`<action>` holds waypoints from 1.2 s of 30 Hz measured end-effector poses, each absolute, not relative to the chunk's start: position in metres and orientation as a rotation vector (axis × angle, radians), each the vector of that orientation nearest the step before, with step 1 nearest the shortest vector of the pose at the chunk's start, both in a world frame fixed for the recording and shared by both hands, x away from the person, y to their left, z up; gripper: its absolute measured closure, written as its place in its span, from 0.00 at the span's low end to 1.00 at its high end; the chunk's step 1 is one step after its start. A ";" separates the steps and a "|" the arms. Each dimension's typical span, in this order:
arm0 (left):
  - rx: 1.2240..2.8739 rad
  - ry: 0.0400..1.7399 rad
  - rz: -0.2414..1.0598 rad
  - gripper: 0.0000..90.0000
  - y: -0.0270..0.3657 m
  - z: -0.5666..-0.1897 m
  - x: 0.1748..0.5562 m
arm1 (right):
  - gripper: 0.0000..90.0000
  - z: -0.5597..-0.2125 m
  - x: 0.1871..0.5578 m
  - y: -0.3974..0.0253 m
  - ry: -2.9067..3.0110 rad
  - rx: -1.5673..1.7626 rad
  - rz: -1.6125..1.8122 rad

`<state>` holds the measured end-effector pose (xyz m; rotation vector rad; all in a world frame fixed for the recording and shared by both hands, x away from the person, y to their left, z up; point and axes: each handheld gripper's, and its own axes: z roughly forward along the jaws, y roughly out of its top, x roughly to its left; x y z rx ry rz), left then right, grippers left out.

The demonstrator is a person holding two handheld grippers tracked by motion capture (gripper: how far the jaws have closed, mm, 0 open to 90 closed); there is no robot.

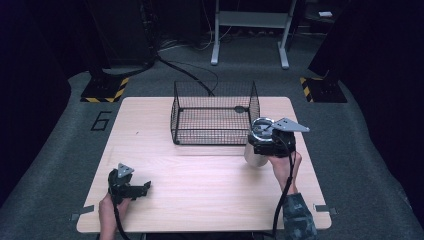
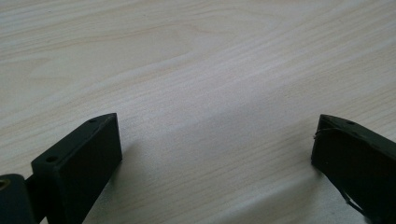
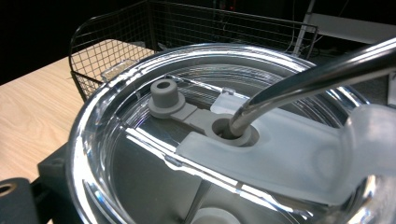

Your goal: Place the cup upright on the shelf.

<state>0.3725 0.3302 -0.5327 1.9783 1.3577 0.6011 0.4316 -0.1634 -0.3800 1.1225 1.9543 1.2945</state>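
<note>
While the left gripper [image 1: 137,190] is kept at approx. 7 o'clock w/ jaws spread over bare table [image 1: 200,170], a steel cup [image 1: 257,150] is pinched by the right gripper [image 1: 265,142] at 3 o'clock, just beside the wire basket [image 1: 215,112].

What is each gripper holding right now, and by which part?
The right gripper grips the steel tumbler near its lidded top. The left gripper is open, holding nothing.
</note>
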 end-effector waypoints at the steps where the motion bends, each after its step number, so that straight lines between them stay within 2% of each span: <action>1: 1.978 1.358 0.601 0.02 0.330 -0.533 0.372 | 0.04 -0.379 0.432 -0.163 1.961 1.111 1.292; 36: 1.978 1.358 0.601 0.02 0.330 -0.533 0.372 | 0.04 -0.338 0.444 -0.132 2.024 1.007 1.343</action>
